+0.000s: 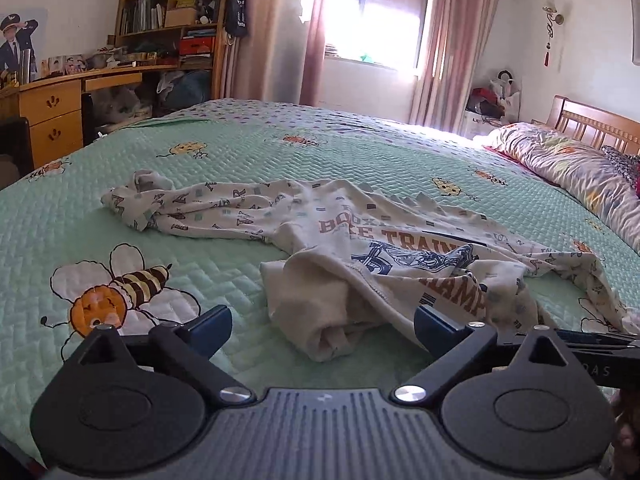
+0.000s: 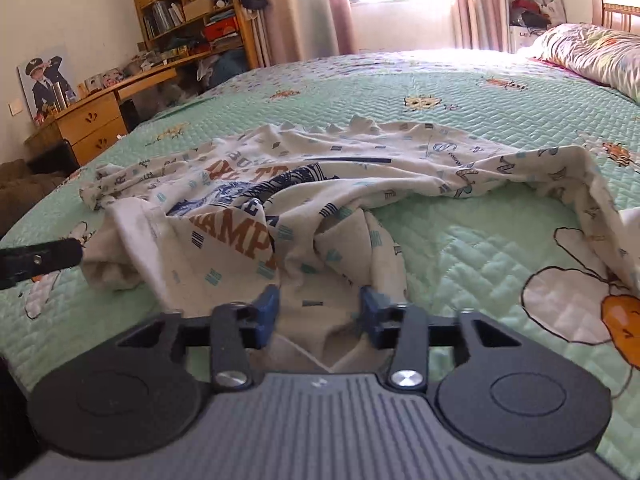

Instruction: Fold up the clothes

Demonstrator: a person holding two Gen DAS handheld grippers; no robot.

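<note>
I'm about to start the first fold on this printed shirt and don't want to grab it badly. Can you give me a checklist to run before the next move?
1. Left gripper jaws open: ok, spread wide.
2. Right gripper jaws open: ok, pads not pressing the cloth.
3. Cloth between jaws: ok, the shirt hem lies in front of both grippers.
4. Shirt spread flat: not ok, crumpled, hem turned over, sleeve bunched.
5. Room on the bedspread: ok, open quilt around the shirt.
6. Single layer at the hem: cannot tell.
</note>
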